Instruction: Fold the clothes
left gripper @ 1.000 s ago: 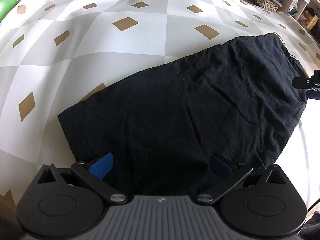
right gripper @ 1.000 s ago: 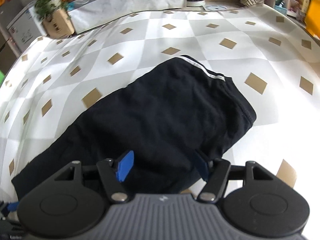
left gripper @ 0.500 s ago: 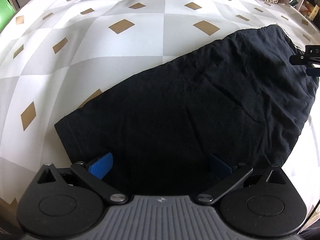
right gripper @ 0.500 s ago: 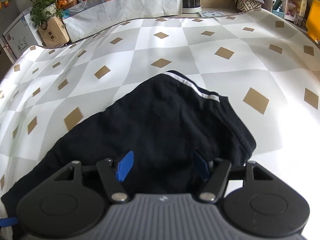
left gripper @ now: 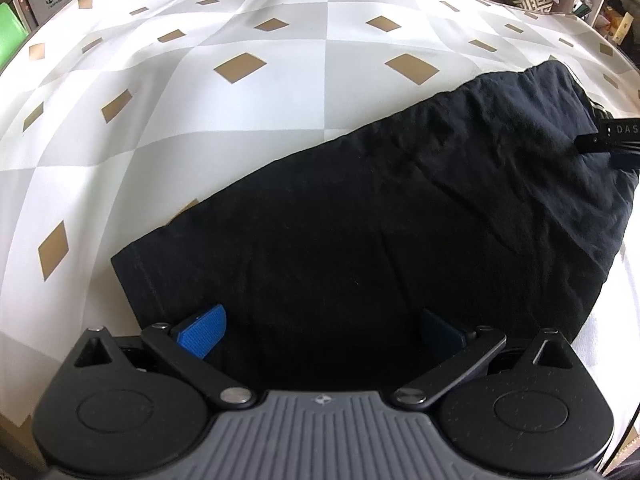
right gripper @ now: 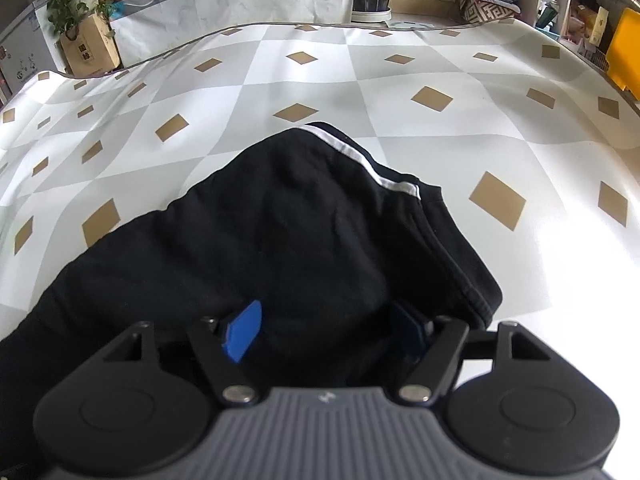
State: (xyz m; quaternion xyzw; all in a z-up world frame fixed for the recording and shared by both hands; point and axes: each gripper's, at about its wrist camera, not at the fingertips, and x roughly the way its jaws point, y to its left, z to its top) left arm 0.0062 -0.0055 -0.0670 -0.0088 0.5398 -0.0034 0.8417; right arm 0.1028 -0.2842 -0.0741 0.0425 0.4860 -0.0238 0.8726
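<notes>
- Left wrist view: the left hand-held gripper (left gripper: 320,330) points steeply down over the near edge of the black garment (left gripper: 380,216), jaws spread wide, blue pads (left gripper: 202,330) apart with only loose cloth between them — nothing is pinched.
- The garment lies flat and elongated on the surface (left gripper: 200,120), which is covered with a grey, white and tan diamond-patterned cloth; it runs diagonally from a squared hem near this gripper to a bunched end at the far right.
- Right wrist view: the right hand-held gripper (right gripper: 324,332) sits over that bunched end, beside a white-striped edge (right gripper: 360,162). Its jaws are opening, fabric below and between the pads, none gripped.
- One gripper at each end probably serves to take both ends together, so the cloth rises evenly for a fold.
- Judged from the lie of the cloth, a fold is about to be started; wrinkles near the right end could carry into it.
- At the right edge of the left view, a dark part of the right gripper shows above the garment.
</notes>
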